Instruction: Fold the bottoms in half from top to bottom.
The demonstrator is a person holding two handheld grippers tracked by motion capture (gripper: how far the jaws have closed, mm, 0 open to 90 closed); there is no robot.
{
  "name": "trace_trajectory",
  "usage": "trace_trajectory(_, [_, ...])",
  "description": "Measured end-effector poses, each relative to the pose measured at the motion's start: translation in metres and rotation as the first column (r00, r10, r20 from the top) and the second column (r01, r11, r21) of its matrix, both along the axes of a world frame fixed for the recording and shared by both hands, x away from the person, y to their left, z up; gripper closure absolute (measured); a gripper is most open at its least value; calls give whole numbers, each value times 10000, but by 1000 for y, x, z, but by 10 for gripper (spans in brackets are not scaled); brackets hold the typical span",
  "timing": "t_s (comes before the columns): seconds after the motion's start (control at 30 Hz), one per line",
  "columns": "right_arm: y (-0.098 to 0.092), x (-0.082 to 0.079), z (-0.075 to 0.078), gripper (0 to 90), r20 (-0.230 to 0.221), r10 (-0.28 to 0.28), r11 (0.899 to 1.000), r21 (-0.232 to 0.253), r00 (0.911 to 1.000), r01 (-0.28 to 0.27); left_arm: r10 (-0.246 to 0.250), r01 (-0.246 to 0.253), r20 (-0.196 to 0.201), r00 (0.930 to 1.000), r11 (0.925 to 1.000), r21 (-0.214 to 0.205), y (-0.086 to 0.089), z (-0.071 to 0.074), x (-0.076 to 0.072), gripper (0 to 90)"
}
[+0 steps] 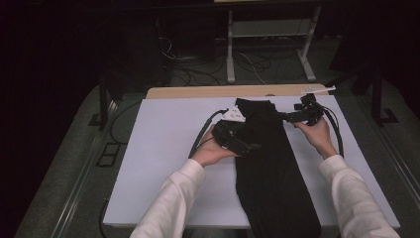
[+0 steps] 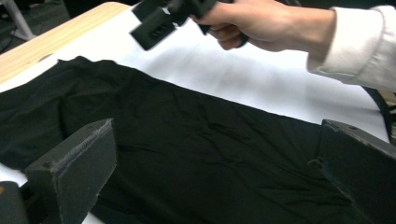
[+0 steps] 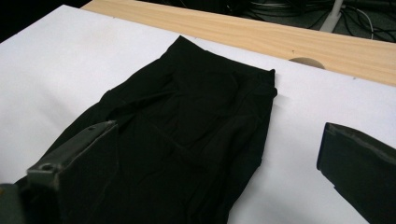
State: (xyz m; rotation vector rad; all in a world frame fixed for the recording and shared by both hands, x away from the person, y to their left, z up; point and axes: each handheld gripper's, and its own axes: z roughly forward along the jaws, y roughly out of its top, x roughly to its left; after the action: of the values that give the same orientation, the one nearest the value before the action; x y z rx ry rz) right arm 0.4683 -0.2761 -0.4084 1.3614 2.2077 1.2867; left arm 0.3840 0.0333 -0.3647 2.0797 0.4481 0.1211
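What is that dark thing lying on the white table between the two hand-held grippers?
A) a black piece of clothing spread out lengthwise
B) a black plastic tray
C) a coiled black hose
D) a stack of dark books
A: the black garment lies flat and creased on the white table, with the left gripper and right gripper open over it.

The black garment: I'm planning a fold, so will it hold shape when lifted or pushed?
Probably not: the black garment lies flat and creased, so it likely droops. Pushed across the white sheet, it would likely bunch rather than slide.
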Motion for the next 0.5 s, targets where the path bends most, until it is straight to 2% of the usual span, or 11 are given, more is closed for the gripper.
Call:
trace_trajectory(0.13, [1,0,-3,0,-90,36,10000,13,10000,-36,221,-221,60,9997,9997,-66,5,1,10,0])
trace_trajectory(0.23, [1,0,-6,0,-120,60,10000,73,9999,-59,382,-372,194,9991,9982,-473,9,3,14,0])
trace_trajectory(0.5, [-3,-2,-13,0,-227,32,9999,145,9997,-29,630,-622,130,9979,9968,-495,14,-1,22,0])
